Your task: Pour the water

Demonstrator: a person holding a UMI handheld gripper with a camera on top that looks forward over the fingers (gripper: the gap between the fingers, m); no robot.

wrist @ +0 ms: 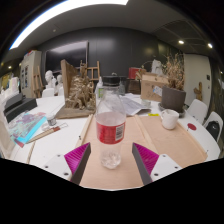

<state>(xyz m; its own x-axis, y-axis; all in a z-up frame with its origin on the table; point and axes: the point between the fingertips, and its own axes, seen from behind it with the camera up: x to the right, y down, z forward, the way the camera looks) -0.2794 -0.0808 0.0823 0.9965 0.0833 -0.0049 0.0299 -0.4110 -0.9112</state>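
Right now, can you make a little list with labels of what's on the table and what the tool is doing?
tool: open, its fingers either side of the bottle with gaps
bottle: clear plastic, red cap and red label, upright on the table between the fingers
table: light brown top, cluttered farther back
cup: white, beyond the fingers and apart from the bottle
papers: coloured sheets on the other side
pouring: not yet begun, cap on
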